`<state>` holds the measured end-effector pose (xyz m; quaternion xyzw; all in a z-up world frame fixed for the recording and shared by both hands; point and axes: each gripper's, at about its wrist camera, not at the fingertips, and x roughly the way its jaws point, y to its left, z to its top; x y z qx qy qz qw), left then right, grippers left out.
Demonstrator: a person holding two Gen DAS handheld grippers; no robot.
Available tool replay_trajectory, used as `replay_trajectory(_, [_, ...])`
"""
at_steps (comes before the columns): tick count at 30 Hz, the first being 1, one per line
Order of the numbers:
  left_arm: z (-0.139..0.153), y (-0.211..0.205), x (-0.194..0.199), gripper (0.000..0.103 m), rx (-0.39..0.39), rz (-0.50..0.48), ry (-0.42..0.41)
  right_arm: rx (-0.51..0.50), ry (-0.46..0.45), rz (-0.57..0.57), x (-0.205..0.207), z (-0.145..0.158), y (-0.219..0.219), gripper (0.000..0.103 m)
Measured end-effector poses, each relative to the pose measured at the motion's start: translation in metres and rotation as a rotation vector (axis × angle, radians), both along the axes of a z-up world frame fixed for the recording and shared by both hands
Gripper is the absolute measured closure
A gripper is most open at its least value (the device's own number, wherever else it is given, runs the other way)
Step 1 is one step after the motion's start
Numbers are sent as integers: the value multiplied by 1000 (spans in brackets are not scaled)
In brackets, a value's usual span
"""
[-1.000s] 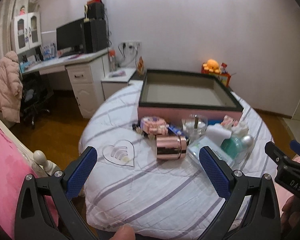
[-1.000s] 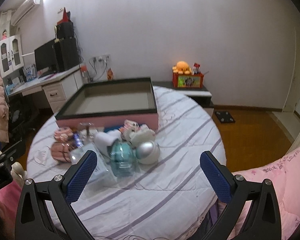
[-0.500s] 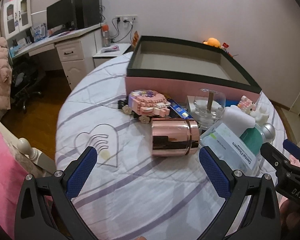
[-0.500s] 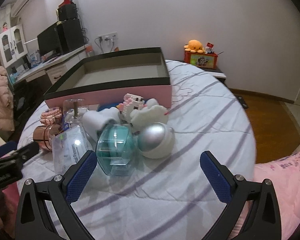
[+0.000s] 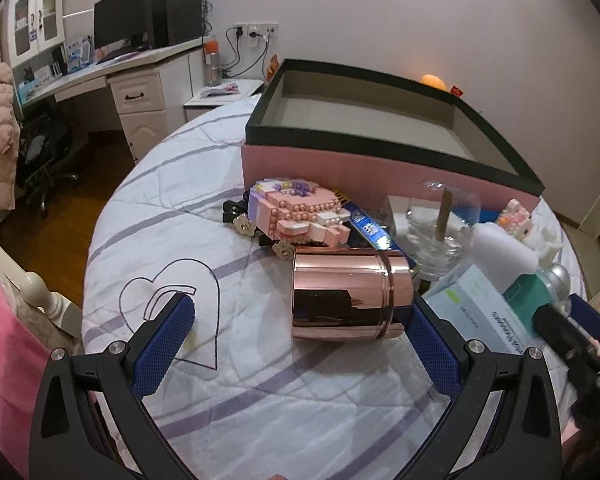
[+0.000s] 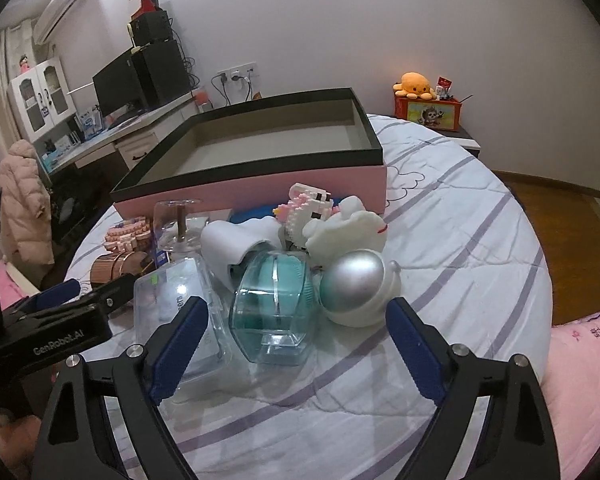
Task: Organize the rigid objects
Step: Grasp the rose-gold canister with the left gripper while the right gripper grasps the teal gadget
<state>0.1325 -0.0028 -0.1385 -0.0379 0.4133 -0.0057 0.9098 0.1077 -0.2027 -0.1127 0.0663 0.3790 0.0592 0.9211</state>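
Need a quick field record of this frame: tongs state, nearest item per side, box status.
left tongs: open, rose-gold canister lying on its side between the pads, not gripped
right tongs: open, jaws have just been closing, teal clear case ahead between the pads, untouched
silver egg: beside teal case
box: pink, black rim, looks empty
surface: striped quilt
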Motion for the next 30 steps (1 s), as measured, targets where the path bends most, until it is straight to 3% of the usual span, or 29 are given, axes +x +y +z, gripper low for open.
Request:
replay_trajectory(3, [-2,5,2,0,-20,6,2,22,1,-9,-1,3,-5,28])
replay_trajectory(5, [-3,6,3,0,-25,7,2,23,-2,4,-4,6,-5,32])
replay_trajectory(11, [-3,4,4,1,-8,-2,4,51,10,30,-12,9,-2,43])
replay_trajectory(14, [-5,4,6,1,-5,1,5,41,9,45,-16,10,3,44])
replay_trajectory(21, [-7,4,11,2,4,-1,11,58,34,50,9,-4,7,56])
replay_trajectory(24, [-9,1,12,12,11,-13,16,53,47,42,17,-13,7,63])
replay_trajectory(26, [-10,-2,12,28,17,-30,16,64,44,50,18,-15,5,64])
replay_trajectory(27, [-10,-3,11,44,14,-42,10,67,43,52,17,-15,4,64])
replay_trajectory(28, [-10,-3,10,49,11,-46,9,71,38,56,15,-13,3,64])
replay_trajectory(30, [-9,0,9,49,-5,-55,5,74,30,57,11,-11,2,64])
